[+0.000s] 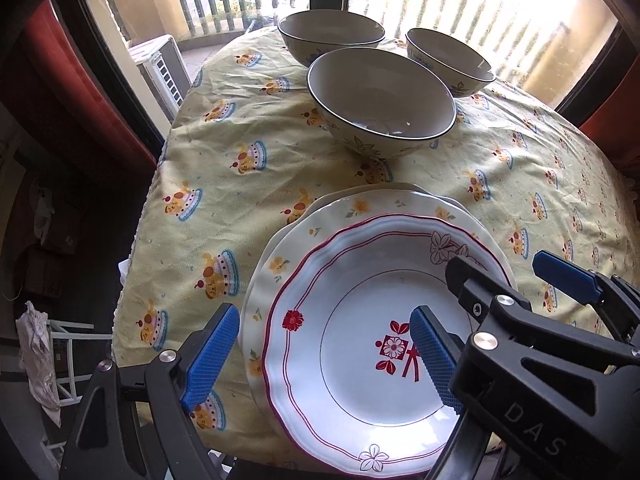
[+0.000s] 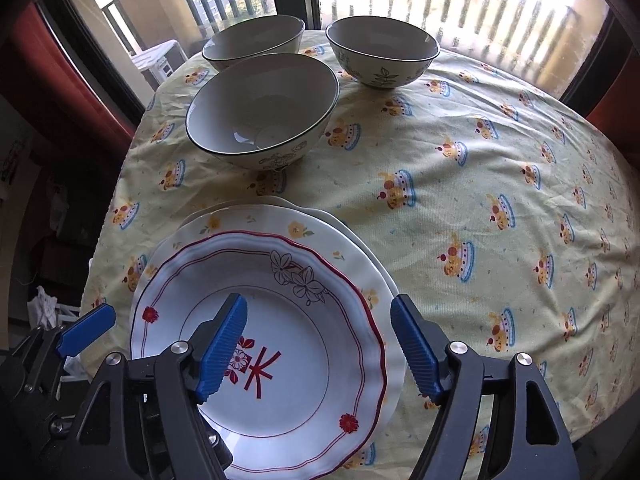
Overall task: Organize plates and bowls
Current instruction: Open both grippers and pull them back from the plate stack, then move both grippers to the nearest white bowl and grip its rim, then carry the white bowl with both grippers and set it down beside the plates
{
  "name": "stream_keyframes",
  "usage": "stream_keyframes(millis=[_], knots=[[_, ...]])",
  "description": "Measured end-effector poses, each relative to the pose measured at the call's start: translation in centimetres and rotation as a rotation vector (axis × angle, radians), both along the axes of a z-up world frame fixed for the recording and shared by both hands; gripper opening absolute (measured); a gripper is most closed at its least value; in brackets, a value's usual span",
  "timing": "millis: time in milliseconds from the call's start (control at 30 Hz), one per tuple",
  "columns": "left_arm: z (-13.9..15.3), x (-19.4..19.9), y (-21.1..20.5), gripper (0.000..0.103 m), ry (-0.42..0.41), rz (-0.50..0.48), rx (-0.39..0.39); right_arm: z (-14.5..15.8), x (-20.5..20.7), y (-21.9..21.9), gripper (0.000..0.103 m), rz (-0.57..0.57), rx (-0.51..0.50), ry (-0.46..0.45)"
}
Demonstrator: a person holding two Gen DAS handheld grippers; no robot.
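Now: plate stack (image 2: 280, 280) at near left edge of table (image 2: 500, 160), red-rimmed plate (image 1: 360, 380) on top. Three bowls (image 2: 260, 120) grouped at far edge. Left gripper (image 1: 324, 356) and right gripper (image 2: 320, 344) both gaping over stack, nothing gripped.

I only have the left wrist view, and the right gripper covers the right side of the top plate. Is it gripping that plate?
Observer: No. The right gripper is open astride the red-rimmed plate's right rim, with neither pad pressing on it.
Operator: Any print on the rim there?
Observer: Yes, a second red flower.
Operator: And the far right bowl's side?
Observer: The right-hand bowl shows a leaf sprig on its near side.
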State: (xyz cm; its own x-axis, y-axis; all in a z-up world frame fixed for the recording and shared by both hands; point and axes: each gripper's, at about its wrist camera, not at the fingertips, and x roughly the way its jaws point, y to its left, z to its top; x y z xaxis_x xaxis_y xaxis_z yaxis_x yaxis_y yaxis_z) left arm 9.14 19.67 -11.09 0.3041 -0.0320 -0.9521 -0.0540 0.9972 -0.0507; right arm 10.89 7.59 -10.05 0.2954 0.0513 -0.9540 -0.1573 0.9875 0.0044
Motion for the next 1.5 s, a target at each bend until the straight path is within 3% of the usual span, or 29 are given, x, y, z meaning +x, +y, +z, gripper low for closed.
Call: stream_keyframes(millis=[333,800,1000,1233,1367,1500], knots=[[2.9,3.9,0.7,0.090,-0.095,-0.021,0.008,3.3,3.0,0.5,0.079,-0.048,0.027,-0.079],[1.6,11.7,0.5,0.083,-0.132,0.019,0.028,2.7,10.6,1.1,0.078,-0.040,0.063,-0.129],[-0.7,14.2,0.2,0.071,-0.085,0.014,0.034,0.6,13.1,1.0,0.063,-0.061,0.067,-0.087],[-2.7,16.3,-0.3,0.046,-0.037,-0.009,0.037,-1.8,15.3,0.8,0.043,-0.086,0.062,-0.040],[-3.1,16.9,-0.3,0.038,-0.034,-0.005,0.059,-2.7,16.0,0.9,0.025,-0.081,0.062,-0.019],[-3.0,16.9,-0.3,0.036,-0.041,-0.007,0.068,-2.9,16.2,1.3,0.020,-0.076,0.041,-0.024]])
